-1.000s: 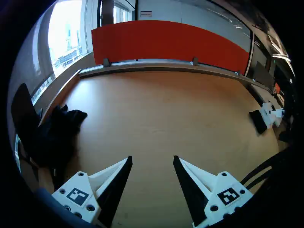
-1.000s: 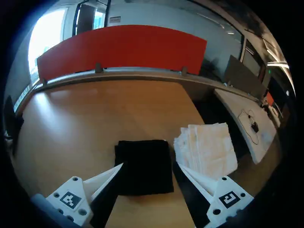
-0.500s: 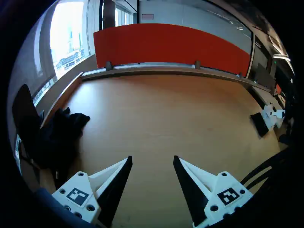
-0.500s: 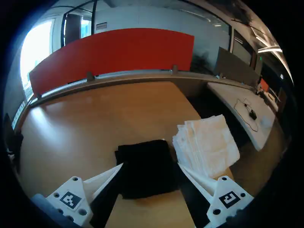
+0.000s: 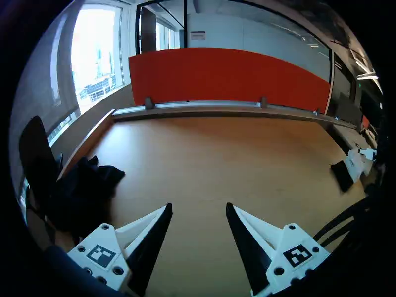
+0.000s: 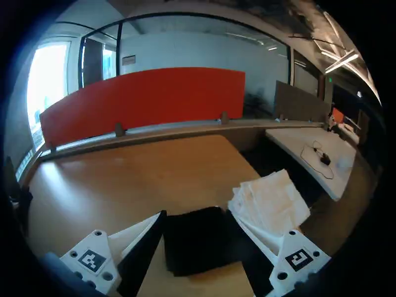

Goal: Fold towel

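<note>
Black folded towel (image 6: 198,242) noted just ahead of right gripper (image 6: 196,215), parted, empty; white stack (image 6: 270,200) alongside. Left gripper (image 5: 198,205) parted, empty.

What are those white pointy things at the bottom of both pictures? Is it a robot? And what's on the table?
No robot here: a person holds a pinching tool in each hand, with two pointed fingers. A small camera rides on each tool, so each picture looks out between its own fingers. The left hand-held gripper looks over a wooden table with a dark crumpled cloth at the left. The right hand-held gripper points at a folded black towel beside a stack of white towels. Both are open and hold nothing.
</note>
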Motion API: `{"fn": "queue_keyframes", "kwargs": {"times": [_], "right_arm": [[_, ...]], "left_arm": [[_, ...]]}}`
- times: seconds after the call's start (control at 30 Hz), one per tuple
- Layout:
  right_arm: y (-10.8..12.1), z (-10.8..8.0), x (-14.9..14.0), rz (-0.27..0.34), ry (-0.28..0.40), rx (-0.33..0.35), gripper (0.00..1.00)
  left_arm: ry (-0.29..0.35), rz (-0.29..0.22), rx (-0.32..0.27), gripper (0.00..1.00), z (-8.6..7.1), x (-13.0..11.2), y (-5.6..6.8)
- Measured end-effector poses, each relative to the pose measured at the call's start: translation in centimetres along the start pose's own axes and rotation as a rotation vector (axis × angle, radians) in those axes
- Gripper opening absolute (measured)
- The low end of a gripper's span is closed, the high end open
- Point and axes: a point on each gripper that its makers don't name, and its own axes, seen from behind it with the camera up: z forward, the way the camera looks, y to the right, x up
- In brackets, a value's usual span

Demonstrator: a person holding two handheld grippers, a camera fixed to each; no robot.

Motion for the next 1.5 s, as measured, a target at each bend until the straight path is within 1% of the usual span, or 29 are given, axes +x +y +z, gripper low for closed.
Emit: {"fn": "queue_keyframes", "kwargs": {"times": [0.2, 0.4, 0.5, 0.8, 1.0, 1.1, 1.2, 1.3, 1.5], "right_arm": [[-0.7, -1.3, 2.8, 0.002, 0.114, -0.011, 0.90], [-1.9, -3.3, 6.0, 0.008, 0.243, -0.009, 0.90], [-2.5, -4.2, 6.8, 0.004, 0.284, -0.007, 0.91], [-4.0, -5.0, 7.4, -0.026, 0.304, 0.007, 0.92], [-5.9, -5.7, 8.4, -0.027, 0.329, 0.043, 0.93], [-7.2, -6.1, 9.0, -0.028, 0.344, 0.063, 0.93], [-9.0, -6.7, 9.7, -0.037, 0.363, 0.096, 0.93], [-10.8, -7.0, 10.2, -0.048, 0.375, 0.131, 0.94], [-14.8, -8.1, 11.8, -0.064, 0.413, 0.199, 0.94]], "left_arm": [[0.082, -0.024, 0.018, 0.79, 0.2, 2.8, -0.7], [0.147, -0.055, 0.032, 0.79, 0.2, 5.0, -1.5], [0.173, -0.058, 0.038, 0.79, 0.1, 5.8, -1.8], [0.219, -0.057, 0.043, 0.79, 0.2, 7.5, -2.2], [0.254, -0.052, 0.047, 0.79, 0.1, 8.4, -2.4], [0.282, -0.060, 0.047, 0.79, -0.1, 9.0, -2.6], [0.312, -0.070, 0.049, 0.79, -0.3, 9.6, -2.8], [0.337, -0.076, 0.052, 0.79, -0.7, 10.3, -3.0], [0.392, -0.077, 0.051, 0.79, -1.5, 11.7, -3.0]]}}
